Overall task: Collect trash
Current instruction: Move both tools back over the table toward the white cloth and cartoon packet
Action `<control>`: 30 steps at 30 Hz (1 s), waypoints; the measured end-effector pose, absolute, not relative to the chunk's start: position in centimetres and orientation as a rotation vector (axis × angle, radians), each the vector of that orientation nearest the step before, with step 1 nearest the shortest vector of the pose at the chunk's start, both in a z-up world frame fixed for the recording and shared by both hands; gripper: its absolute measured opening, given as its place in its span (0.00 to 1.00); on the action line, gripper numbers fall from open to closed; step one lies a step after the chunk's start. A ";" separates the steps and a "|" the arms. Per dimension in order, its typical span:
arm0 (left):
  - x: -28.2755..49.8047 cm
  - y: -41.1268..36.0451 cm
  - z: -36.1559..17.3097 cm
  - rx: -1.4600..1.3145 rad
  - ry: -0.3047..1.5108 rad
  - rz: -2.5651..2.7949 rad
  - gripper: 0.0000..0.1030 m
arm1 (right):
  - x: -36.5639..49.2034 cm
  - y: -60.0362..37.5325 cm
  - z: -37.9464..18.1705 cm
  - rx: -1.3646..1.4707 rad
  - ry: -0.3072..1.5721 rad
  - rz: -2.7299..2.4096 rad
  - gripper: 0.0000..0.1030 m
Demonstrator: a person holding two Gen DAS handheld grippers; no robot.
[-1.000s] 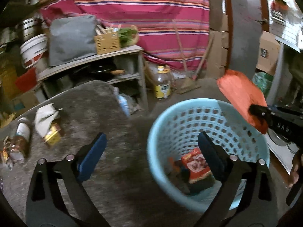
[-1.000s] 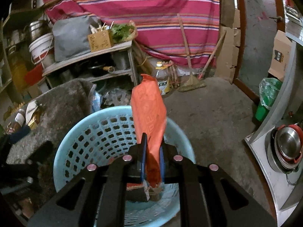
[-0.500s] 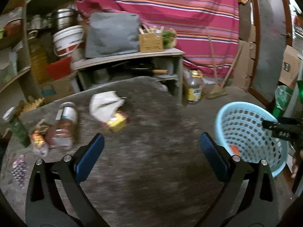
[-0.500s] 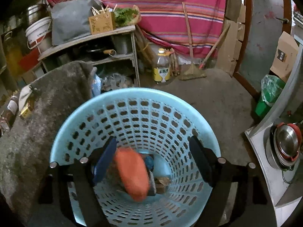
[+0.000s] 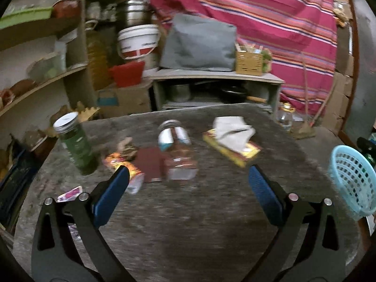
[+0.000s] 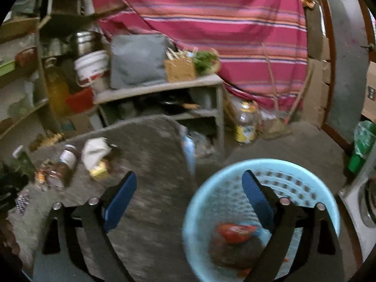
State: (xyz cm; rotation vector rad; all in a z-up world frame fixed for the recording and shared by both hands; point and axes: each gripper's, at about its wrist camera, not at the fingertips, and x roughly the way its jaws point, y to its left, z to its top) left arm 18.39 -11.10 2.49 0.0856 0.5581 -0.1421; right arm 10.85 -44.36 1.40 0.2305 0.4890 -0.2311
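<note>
While the right gripper (image 6: pixel 188 191) is opening with nothing between its blue pads, the red crumpled wrapper (image 6: pixel 235 231) lies inside the light-blue perforated plastic basket (image 6: pixel 326 202), lower right of frame. Left gripper (image 5: pixel 188 176) is spread wide, empty, over the grey tabletop (image 5: pixel 188 211); orange snack wrapper (image 5: pixel 122 164) sits centre-left, just beyond its left fingertip.
</note>
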 end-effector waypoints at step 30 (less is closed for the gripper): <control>24.0 -1.6 -0.8 0.062 0.635 0.016 0.95 | 21.8 -30.9 -0.9 0.079 0.585 -0.118 0.93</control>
